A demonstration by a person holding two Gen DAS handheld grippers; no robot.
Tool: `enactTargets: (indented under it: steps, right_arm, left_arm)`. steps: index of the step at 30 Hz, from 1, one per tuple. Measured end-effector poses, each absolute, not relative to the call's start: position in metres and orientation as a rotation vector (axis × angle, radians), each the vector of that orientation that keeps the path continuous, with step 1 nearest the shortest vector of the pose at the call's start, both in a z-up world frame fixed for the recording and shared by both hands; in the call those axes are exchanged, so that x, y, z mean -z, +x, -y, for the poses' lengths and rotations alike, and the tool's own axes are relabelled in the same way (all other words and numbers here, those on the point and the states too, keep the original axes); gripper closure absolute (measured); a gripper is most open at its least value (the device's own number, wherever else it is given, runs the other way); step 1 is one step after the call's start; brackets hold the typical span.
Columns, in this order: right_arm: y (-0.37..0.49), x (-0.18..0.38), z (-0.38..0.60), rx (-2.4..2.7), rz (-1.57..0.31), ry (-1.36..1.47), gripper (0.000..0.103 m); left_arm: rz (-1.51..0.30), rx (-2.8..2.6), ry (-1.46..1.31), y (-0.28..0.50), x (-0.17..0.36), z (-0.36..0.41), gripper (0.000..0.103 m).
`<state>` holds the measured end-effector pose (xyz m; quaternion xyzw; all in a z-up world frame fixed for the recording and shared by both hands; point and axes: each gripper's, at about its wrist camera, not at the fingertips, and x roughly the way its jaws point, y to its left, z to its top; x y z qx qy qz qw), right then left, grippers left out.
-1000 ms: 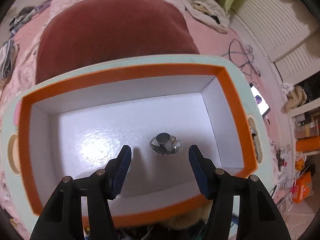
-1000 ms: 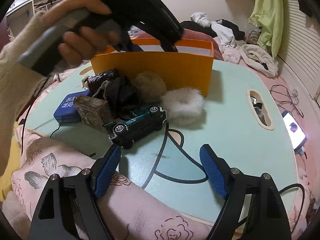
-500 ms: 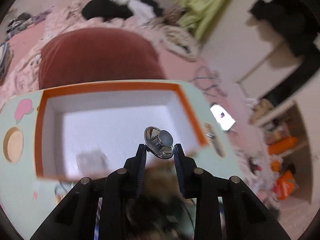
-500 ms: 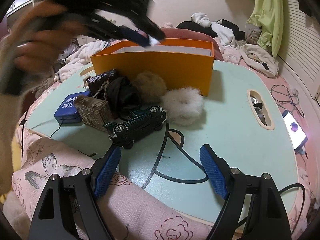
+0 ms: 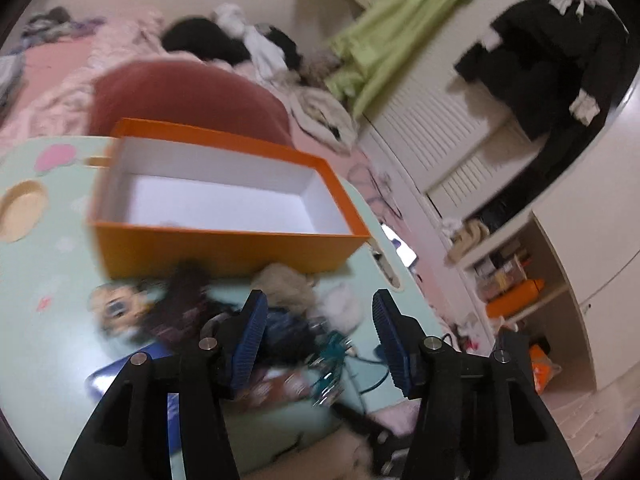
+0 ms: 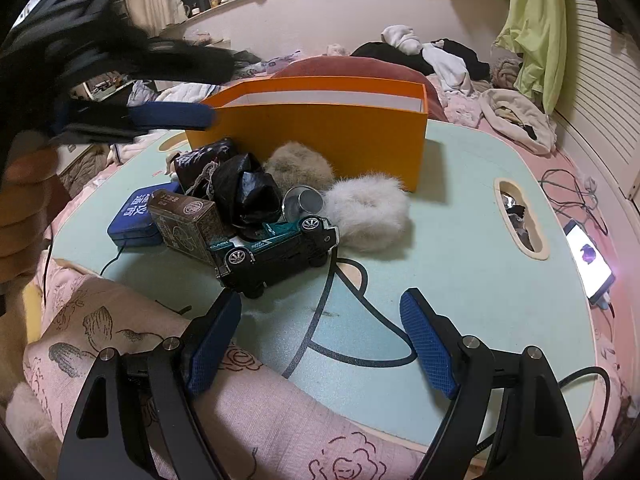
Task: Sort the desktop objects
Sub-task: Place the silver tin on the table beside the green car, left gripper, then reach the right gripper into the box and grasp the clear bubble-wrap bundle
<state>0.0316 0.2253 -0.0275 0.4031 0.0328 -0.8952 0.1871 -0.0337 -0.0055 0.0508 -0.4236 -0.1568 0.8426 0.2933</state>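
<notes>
now the silver cup lies beyond the right tongs, apart.

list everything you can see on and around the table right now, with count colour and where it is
box: 1, orange outside, white inside, far part of table
table: 1, pale green
toy car: 1, dark green, front of the pile
fluffy balls: 2, white beside car, tan by box
shiny metal piece: 1, silver, between black bag and white ball
black bag: 1, mid-pile
brown carton: 1, left of car
blue case: 1, pile's left edge
phone: 1, lit, right of table
left gripper: blue pads, opening, nothing between
right gripper: blue pads, open, empty
</notes>
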Motion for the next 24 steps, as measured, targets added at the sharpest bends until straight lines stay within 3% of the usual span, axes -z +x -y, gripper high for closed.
enactTargets:
  steps: [1, 2, 4, 12, 16, 24]
  right_arm:
    - [0.032, 0.028, -0.225, 2.520, -0.093, 1.135, 0.021]
    - [0.031, 0.028, -0.225, 2.521, -0.093, 1.135, 0.021]
    - [0.031, 0.028, -0.225, 2.520, -0.093, 1.136, 0.021]
    - [0.031, 0.028, -0.225, 2.525, -0.107, 1.141, 0.021]
    - [0.033, 0.029, -0.225, 2.534, -0.113, 1.150, 0.019]
    - [0.036, 0.029, -0.224, 2.541, -0.118, 1.153, 0.019]
  left_arm:
    - [0.385, -2.300, -1.106, -0.023, -0.053, 0.014, 0.039]
    - [0.322, -2.382, -1.086, -0.009, -0.054, 0.023, 0.023]
    - [0.211, -2.503, -1.062, 0.013, -0.050, 0.035, 0.009]
    - [0.037, -2.516, -1.237, 0.024, 0.017, 0.035, 0.008]
    - [-0.182, -2.659, -1.189, 0.023, 0.026, 0.010, 0.000]
    - [-0.138, -2.676, -1.170, 0.020, 0.022, 0.015, 0.000]
